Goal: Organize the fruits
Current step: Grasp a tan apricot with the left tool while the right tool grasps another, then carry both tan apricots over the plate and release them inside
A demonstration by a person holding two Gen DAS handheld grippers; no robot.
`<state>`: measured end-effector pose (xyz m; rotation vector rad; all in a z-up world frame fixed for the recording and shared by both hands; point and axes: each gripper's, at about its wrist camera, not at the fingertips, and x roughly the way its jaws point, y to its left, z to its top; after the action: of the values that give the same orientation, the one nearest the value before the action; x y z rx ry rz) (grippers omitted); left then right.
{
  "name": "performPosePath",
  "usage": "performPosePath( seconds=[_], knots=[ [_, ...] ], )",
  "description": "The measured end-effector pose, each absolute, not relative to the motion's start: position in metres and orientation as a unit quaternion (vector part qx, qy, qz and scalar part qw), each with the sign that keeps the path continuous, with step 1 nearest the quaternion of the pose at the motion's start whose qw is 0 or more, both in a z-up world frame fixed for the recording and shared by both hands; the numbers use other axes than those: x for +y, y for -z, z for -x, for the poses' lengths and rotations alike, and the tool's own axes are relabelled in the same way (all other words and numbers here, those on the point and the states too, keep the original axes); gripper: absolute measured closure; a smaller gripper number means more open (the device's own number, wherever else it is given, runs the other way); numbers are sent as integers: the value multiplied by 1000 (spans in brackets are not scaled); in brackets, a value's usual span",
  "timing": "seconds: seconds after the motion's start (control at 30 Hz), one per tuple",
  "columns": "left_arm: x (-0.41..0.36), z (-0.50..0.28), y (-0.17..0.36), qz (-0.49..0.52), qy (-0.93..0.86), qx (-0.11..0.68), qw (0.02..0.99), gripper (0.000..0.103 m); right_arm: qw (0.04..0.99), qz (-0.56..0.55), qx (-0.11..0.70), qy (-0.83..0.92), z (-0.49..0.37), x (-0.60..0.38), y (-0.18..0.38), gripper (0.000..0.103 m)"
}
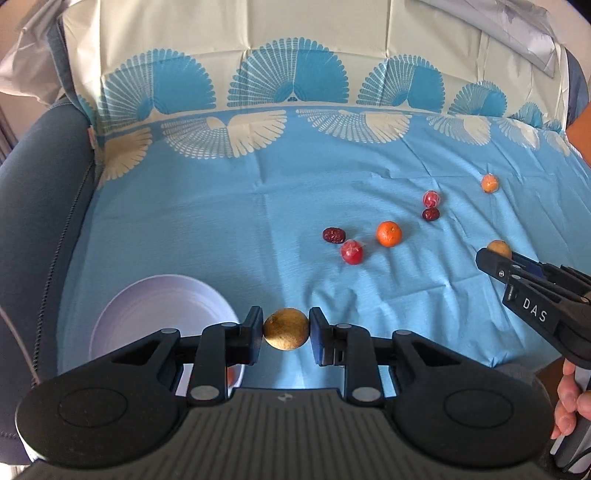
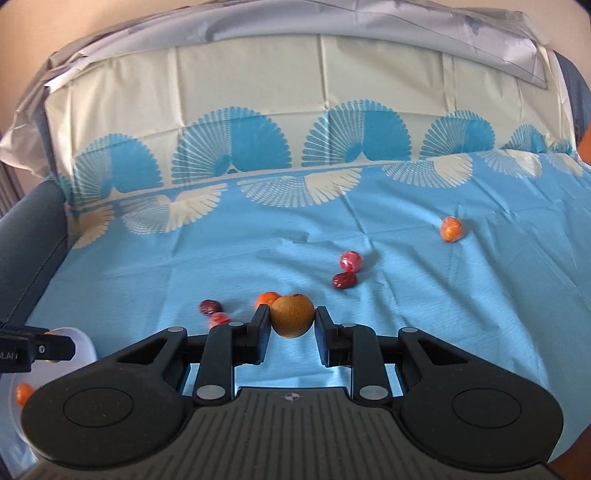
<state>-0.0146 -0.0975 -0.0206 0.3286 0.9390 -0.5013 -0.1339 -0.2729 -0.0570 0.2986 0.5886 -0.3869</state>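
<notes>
My left gripper (image 1: 286, 328) is shut on a round brown fruit (image 1: 286, 329), held above the blue cloth just right of the white bowl (image 1: 122, 306). My right gripper (image 2: 291, 315) is shut on a second brown fruit (image 2: 292, 315); the left wrist view shows that gripper (image 1: 495, 258) at the right with the fruit (image 1: 500, 248) in its tips. Loose on the cloth lie an orange (image 1: 389, 233), two dark red dates (image 1: 334, 235) (image 1: 430, 213), two wrapped red fruits (image 1: 352, 252) (image 1: 431, 198) and a wrapped orange fruit (image 1: 489, 183). An orange fruit (image 2: 23, 392) sits in the bowl (image 2: 83, 341).
The blue and cream patterned cloth (image 1: 221, 221) covers a grey sofa seat and back. A padded grey armrest (image 1: 40, 192) borders the left side. A hand (image 1: 569, 406) holds the right gripper's handle. Crumpled grey plastic sheet (image 2: 369, 33) hangs behind the backrest.
</notes>
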Motion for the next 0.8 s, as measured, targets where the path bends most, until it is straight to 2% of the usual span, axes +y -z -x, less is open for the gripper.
performPosePath(
  seconds=[0.43,0.8],
  knots=[
    [32,93,-25,-135,189,440,868,74,944,-125,295,77,209,-154,-4,76],
    [90,137,-38,-103,165,422,885,74,951,-67,303,3,240,-84,-22,76]
  ],
)
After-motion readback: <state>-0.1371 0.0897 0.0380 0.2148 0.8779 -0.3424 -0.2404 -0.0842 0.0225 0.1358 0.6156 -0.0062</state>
